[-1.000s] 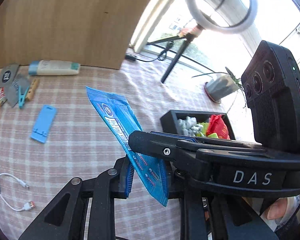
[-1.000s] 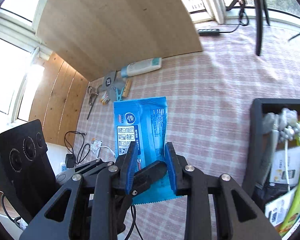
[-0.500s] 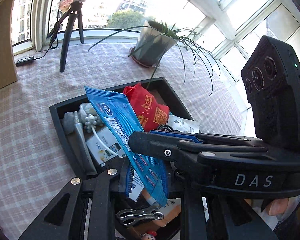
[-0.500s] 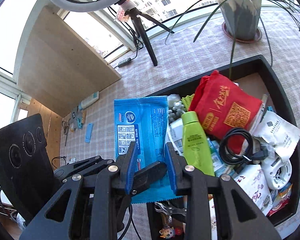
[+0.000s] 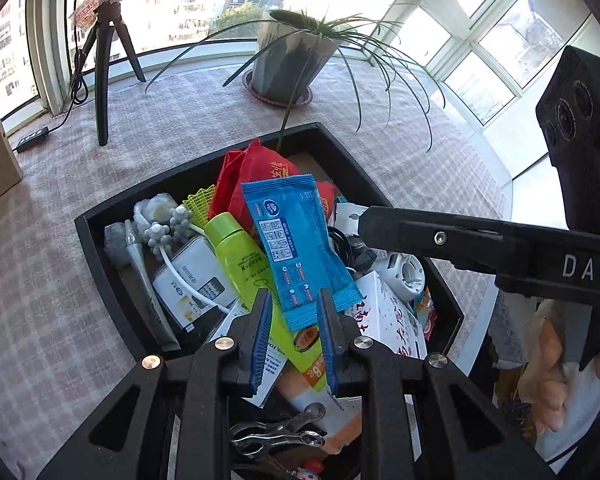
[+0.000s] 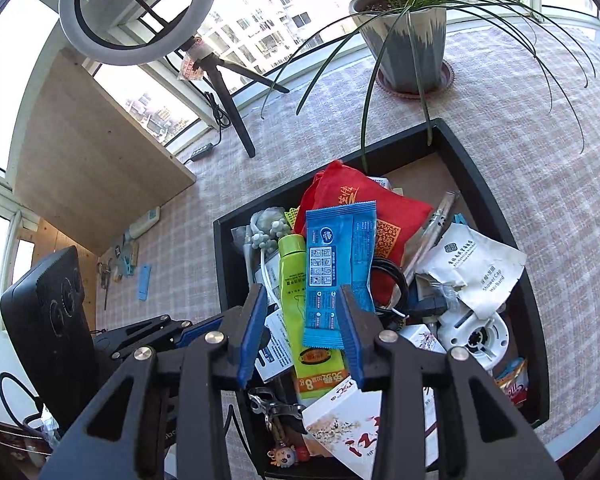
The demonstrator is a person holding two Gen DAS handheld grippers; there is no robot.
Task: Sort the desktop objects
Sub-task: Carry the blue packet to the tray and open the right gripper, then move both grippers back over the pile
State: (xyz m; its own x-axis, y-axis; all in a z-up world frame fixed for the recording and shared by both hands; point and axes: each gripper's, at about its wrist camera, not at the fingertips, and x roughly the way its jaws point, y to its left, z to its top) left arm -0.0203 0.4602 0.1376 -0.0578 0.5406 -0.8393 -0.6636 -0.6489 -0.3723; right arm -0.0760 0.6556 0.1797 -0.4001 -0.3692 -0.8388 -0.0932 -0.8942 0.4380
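Both claws have swung from the open table to above the black tray (image 6: 512, 208). My right claw (image 6: 302, 326) is opening around the blue wet-wipe packet (image 6: 336, 264); the left claw (image 5: 294, 320) stands spread beside it. Released onto that heaped pile, the packet could slide off over the near rim.

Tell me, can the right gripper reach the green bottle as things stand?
Probably not cleanly: the blue packet sits between the opening jaws of the right gripper and overlaps the green bottle in the crowded tray.
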